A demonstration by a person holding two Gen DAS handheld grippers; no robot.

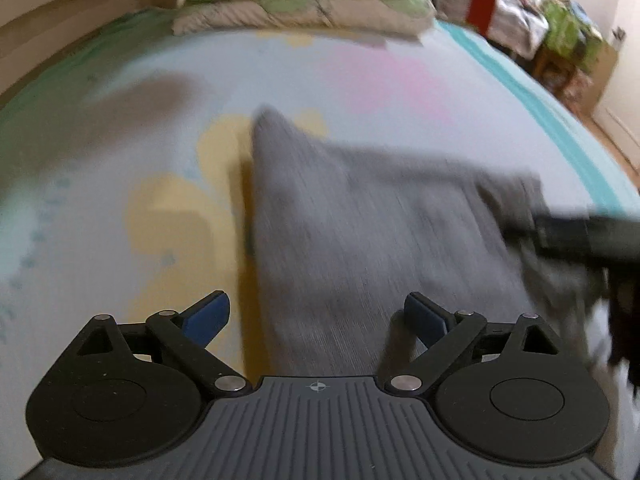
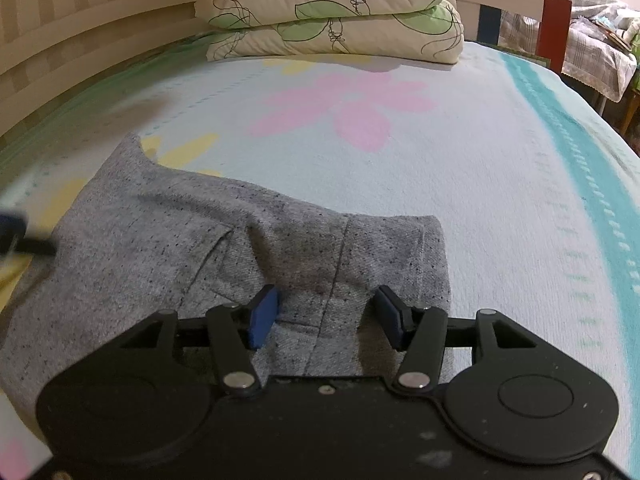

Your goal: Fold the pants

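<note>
The folded grey pants (image 2: 224, 248) lie on the bed's flowered sheet (image 2: 500, 200), on the near side of the stacked pillows (image 2: 332, 20) at the headboard. The right tongs (image 2: 326, 318) hang apart over the pants' near edge, pads clear of the cloth. The left tongs (image 1: 316, 318) stand wide apart above the pants, gripping nothing.

Bedspread (image 2: 460, 168) lies open beyond; folded quilt (image 2: 336, 12) (far end) blocks.

Right tongs (image 2: 326, 312) spread wide above folded grey pants (image 2: 200, 240) on bedsheet (image 2: 480, 160)
</note>
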